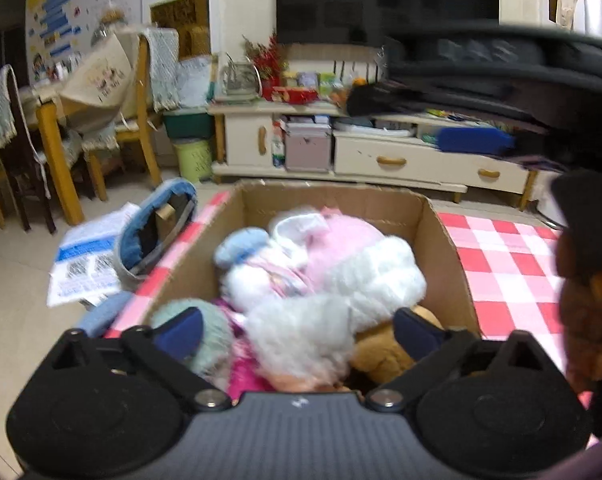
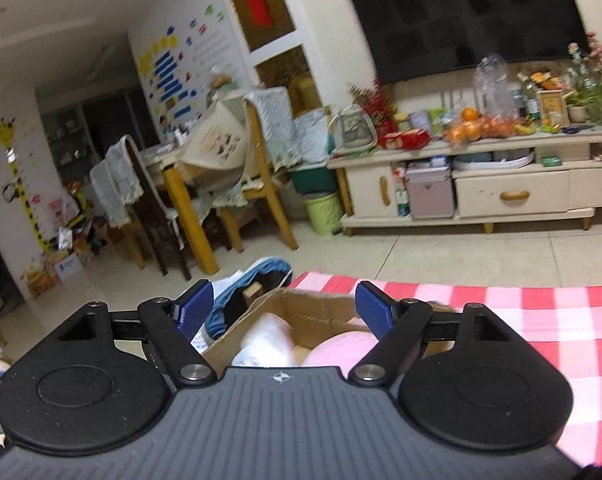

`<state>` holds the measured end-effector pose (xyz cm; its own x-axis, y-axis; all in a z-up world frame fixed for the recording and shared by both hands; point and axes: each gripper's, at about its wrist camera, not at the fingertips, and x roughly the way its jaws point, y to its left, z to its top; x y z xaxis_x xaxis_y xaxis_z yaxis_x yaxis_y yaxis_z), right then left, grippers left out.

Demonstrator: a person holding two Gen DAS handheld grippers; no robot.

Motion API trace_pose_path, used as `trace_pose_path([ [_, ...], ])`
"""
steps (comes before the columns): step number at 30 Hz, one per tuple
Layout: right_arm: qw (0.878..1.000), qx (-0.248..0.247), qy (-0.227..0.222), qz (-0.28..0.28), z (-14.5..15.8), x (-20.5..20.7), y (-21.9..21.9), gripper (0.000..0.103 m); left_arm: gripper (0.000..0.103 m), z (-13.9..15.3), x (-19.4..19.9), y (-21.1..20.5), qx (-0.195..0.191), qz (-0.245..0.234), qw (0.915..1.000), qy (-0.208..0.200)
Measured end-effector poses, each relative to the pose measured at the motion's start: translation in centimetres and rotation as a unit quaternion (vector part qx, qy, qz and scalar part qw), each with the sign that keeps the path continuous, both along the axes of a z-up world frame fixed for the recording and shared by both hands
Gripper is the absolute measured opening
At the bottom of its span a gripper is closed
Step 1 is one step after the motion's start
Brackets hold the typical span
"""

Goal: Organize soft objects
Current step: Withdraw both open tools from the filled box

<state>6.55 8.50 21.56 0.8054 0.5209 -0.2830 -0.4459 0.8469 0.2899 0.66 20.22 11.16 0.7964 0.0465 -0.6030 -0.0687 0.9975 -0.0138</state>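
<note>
Plush toys [image 1: 325,280] white, pink, fluffy, heaped in cardboard box [image 1: 445,240], both hand-held grippers wide.

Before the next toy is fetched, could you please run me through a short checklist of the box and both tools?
1. Left tool open, nothing between its pads: ok.
2. Right tool open and empty: ok.
3. Cardboard box upright on the checked cloth: ok.
4. Plush toys lie inside the box walls: ok.
5. Room left in the box: cannot tell; the toys reach near the rim.
6. Brown plush beside the box, still outside: not ok.
</note>
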Motion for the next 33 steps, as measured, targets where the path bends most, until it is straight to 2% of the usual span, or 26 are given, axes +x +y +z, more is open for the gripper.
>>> trace_pose_path([
  [4, 0.999, -0.009, -0.024, -0.043, 0.0, -2.2, -1.7, 0.1, 0.102, 0.6, -0.6, -0.1, 0.027, 0.013, 0.9994, -0.019],
  [8, 0.995, -0.015, -0.041, -0.085, -0.3, -4.6, -3.5, 0.101, 0.102, 0.9, -1.0, 0.4, 0.021, 0.023, 0.9993, -0.022],
  [15, 0.991, -0.027, -0.025, -0.13, -1.6, -8.0, -5.8, 0.102, 0.102, 1.4, -2.2, 0.4, 0.019, 0.032, 0.9986, -0.039],
  [24, 0.987, -0.06, 0.014, -0.151, -4.1, -11.8, -7.2, 0.102, 0.102, 1.3, -4.4, -1.3, 0.012, 0.029, 0.9982, -0.052],
  [33, 0.986, -0.072, 0.025, -0.147, -4.1, -13.5, -6.9, 0.103, 0.102, 0.9, -7.4, -1.9, 0.005, 0.039, 0.9977, -0.055],
])
